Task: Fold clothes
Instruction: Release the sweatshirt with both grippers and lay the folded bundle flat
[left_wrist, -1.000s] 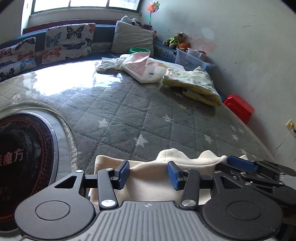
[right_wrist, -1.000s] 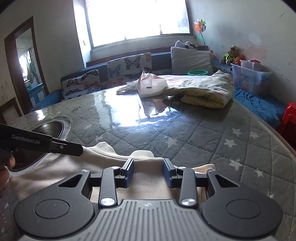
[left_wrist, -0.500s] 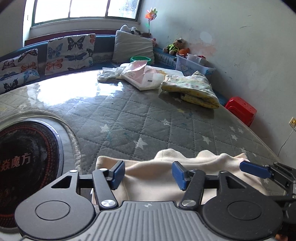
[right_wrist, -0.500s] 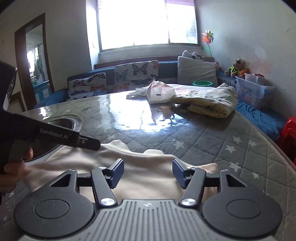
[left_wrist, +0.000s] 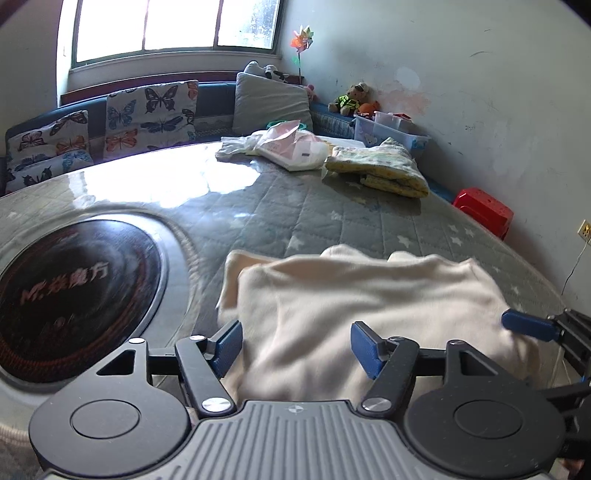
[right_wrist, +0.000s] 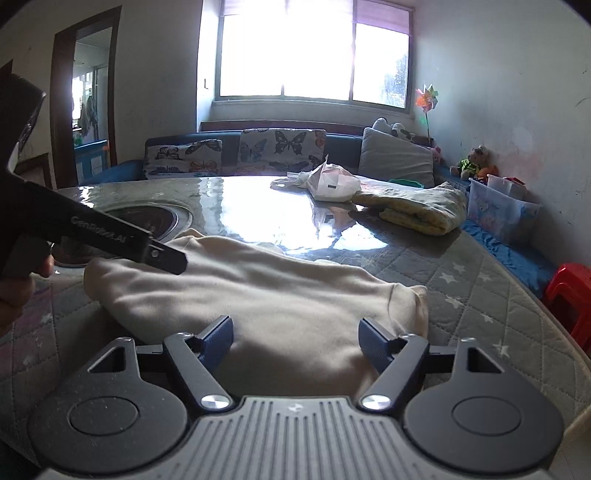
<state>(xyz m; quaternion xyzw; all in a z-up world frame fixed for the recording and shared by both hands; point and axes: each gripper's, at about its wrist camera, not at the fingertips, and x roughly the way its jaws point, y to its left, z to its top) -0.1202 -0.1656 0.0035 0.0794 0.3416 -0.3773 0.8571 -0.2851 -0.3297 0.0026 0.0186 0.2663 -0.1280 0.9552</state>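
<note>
Left wrist: opening left gripper (left_wrist: 295, 349) over cream garment (left_wrist: 354, 295)

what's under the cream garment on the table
The cream garment lies on the grey quilted star-print cover, which shows all around it. What sits directly beneath the cloth is covered.

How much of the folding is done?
One fold looks done: the cream top lies doubled over on the table. Nothing is in hand: the left gripper and right gripper are both opening, pads off the cloth. Any further folds and tidying are left.
</note>
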